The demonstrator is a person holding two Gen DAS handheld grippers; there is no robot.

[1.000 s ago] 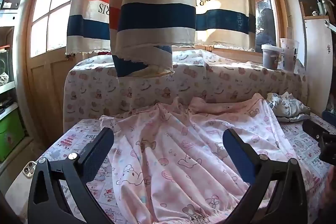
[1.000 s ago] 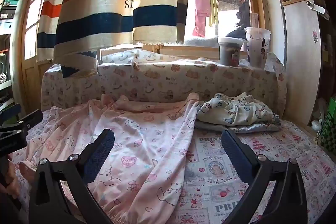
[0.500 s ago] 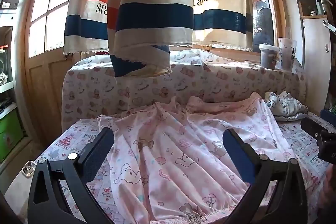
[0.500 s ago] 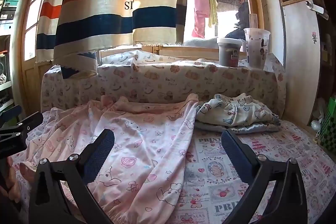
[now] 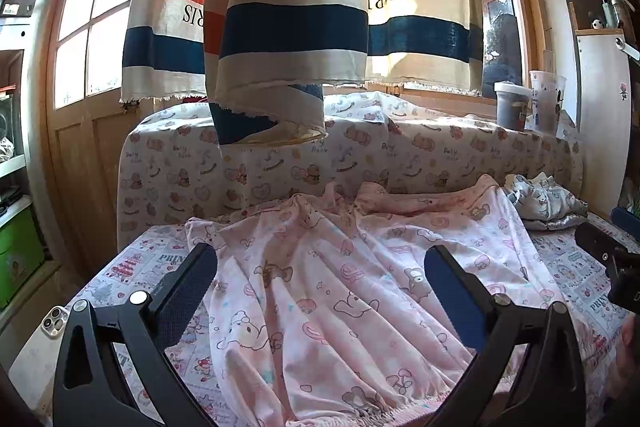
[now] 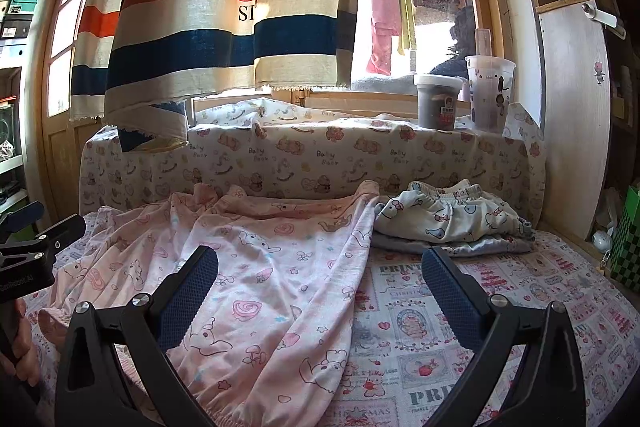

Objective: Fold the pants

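Pink cartoon-print pants (image 5: 320, 287) lie spread and wrinkled on the printed bed sheet (image 5: 132, 263), elastic waistband nearest me and legs toward the padded back. They also show in the right wrist view (image 6: 260, 267). My left gripper (image 5: 320, 287) is open and empty, hovering over the pants near the waistband. My right gripper (image 6: 320, 287) is open and empty, over the pants' right edge and the bare sheet (image 6: 420, 339). Each gripper shows at the other view's edge.
A pile of folded white and grey clothes (image 6: 448, 223) lies at the back right. Two cups (image 6: 488, 91) stand on the padded ledge. A striped curtain (image 5: 296, 15) hangs above. A phone (image 5: 52, 323) lies at the bed's left edge. A white cabinet (image 6: 576, 123) stands right.
Both grippers have shifted only slightly; the view has drifted a little. The pants lie as before and both grippers stay open.
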